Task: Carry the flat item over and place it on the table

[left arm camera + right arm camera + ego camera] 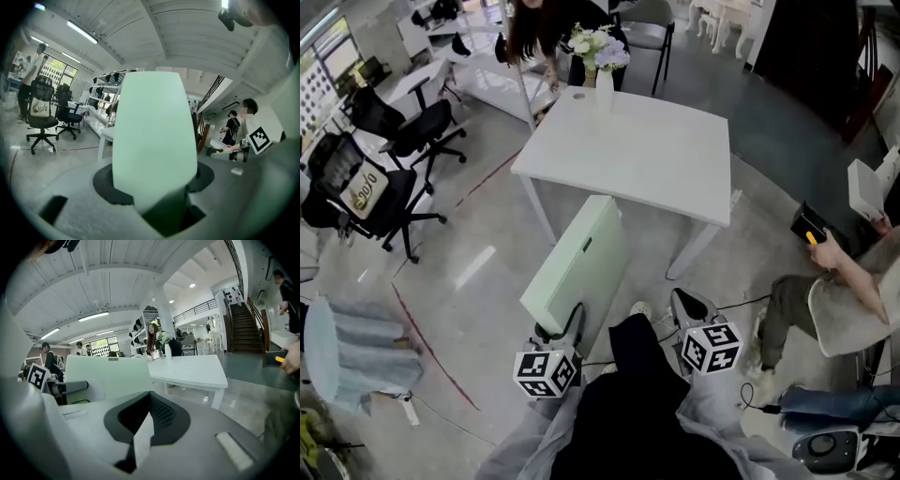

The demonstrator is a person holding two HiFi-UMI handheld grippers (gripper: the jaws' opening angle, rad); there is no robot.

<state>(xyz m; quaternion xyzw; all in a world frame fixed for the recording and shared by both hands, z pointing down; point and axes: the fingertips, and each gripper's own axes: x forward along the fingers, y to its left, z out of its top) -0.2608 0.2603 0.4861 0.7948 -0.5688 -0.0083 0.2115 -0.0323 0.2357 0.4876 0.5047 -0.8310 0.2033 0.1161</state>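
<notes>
White table (647,155) (vase (605,91) atop), mint panel (581,258), chairs (411,131) leftward

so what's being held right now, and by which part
The left tool grips the pale green flat panel by its lower end; the right tool holds nothing.

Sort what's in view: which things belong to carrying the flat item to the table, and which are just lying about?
Job in hand:
- green panel
- left gripper, shut on the panel's near end
- white table

Just about:
- vase of flowers on the table's far edge
- office chairs
- seated person
</notes>
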